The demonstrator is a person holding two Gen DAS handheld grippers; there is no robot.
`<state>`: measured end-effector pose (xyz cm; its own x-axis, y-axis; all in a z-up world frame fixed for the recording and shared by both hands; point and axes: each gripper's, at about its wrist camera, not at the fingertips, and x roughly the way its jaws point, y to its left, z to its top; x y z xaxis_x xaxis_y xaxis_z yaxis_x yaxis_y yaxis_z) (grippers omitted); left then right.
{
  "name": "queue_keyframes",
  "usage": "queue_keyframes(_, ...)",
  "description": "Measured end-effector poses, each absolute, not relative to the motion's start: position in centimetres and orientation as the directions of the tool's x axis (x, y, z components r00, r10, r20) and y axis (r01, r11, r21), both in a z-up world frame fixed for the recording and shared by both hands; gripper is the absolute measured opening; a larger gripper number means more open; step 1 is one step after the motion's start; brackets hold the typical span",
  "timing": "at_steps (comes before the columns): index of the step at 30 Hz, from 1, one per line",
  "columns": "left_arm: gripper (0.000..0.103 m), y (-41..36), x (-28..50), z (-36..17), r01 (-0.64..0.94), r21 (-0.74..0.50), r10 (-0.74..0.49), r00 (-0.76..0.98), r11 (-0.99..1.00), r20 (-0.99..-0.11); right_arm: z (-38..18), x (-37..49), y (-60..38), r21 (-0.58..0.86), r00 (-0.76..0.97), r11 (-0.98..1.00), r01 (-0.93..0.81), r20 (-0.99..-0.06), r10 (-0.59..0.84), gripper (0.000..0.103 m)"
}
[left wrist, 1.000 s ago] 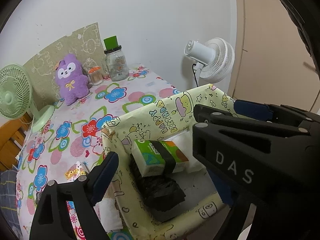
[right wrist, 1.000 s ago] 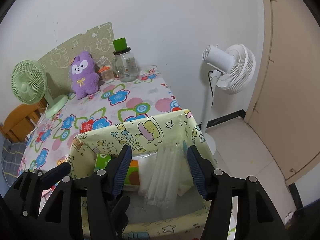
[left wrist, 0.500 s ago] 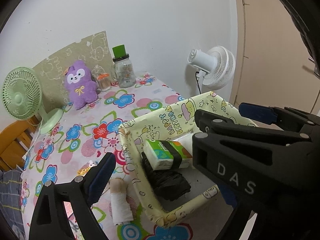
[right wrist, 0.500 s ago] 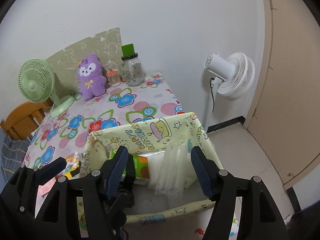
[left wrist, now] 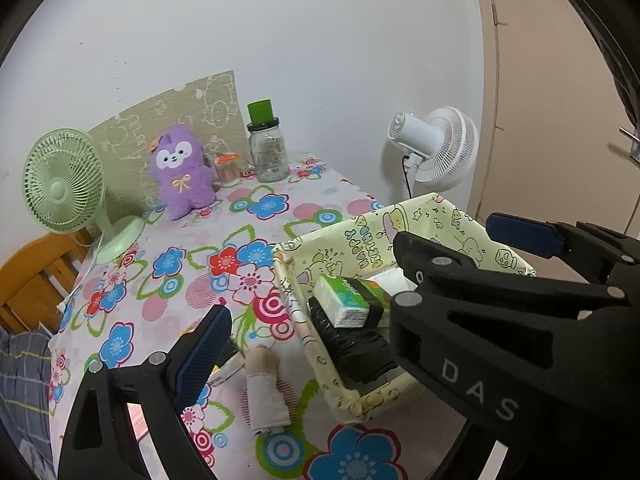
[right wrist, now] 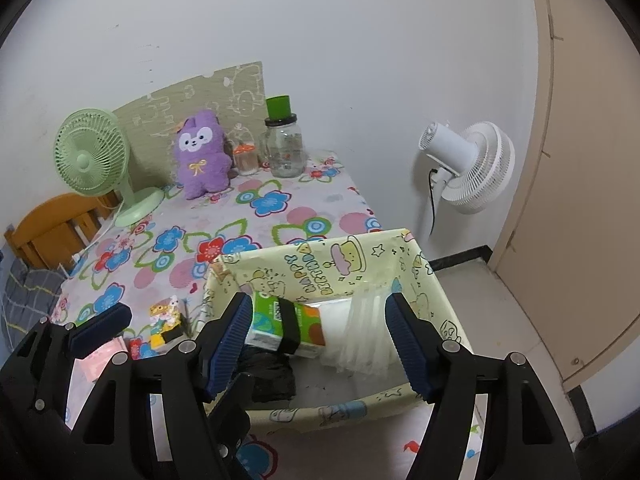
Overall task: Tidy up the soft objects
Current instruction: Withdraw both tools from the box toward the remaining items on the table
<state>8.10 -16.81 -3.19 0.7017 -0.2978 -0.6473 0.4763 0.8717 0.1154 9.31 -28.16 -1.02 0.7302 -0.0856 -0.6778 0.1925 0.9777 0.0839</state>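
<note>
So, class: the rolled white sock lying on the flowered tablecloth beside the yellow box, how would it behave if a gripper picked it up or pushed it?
The rolled white sock looks like soft cloth, so it would probably squash and flop. It seems light. Lying flat on the tablecloth, it would likely slide or unroll rather than tip.

light: even, soft indoor, moderately bright | shadows: faint, soft under purple plush toy (right wrist: 202, 162) | glare: none on white wall (right wrist: 320, 40) behind the plush | focus: sharp near the plush, no motion blur | distortion: strong fisheye, door frame (right wrist: 548, 120) bowed, black vignette in corners
</note>
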Motion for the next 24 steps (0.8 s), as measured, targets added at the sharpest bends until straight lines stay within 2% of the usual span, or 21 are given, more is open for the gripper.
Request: queue_keyframes(24,0.097,-11.6,6.4,-2.1,0.408,0.089,-0.276,0.746,0.908,-0.606,1.0,6.5,-22.5,0.034,0.782,0.993,0.113,-0.620,-0.068,0.085)
